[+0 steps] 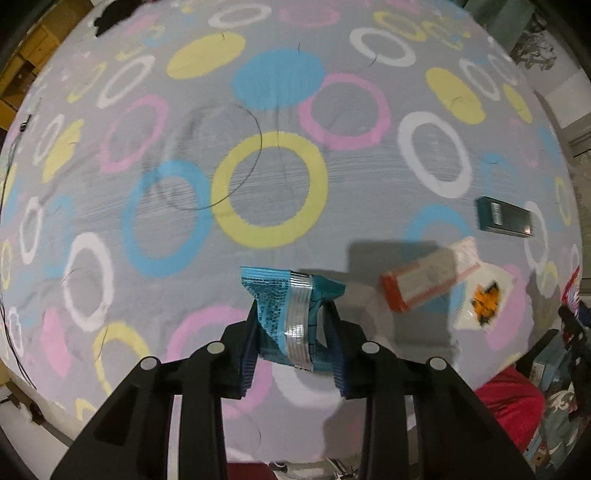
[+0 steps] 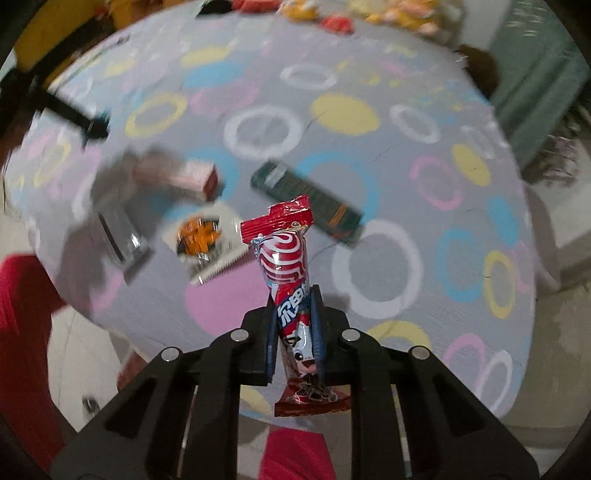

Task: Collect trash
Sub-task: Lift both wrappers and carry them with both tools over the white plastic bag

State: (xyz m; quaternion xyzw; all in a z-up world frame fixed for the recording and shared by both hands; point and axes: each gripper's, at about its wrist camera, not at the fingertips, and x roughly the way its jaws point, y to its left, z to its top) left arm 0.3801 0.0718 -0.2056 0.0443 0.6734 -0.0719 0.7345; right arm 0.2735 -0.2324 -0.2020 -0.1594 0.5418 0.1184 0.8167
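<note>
1. Left gripper: jaws pinching a blue snack wrapper across its middle, silver seam facing the camera. It is lifted clear of the surface, so probably being carried off as trash.
2. Right gripper: jaws pressed onto a red-and-white swirl candy wrapper, gripped at the lower part. The top sticks up past the jaws and the bottom flap hangs below. Also off the surface.
3. Both grips sit mid-body, likely so the limp foil doesn't slip out.
4. Still lying on the patterned rug, just past the left gripper: an orange-edged small box, tilted and blurred, touching or overlapping a clear packet with orange print.
5. Farther out: a dark green box lying flat, apart from the others.
6. The right wrist view shows the same three, plus a clear shiny wrapper, blurred.
7. Judgement: two pieces in hand, at least three or four left to collect. No bin can be made out.
8. Far edge, right view: a blurred orange and yellow pile; can't tell what it is.
</note>
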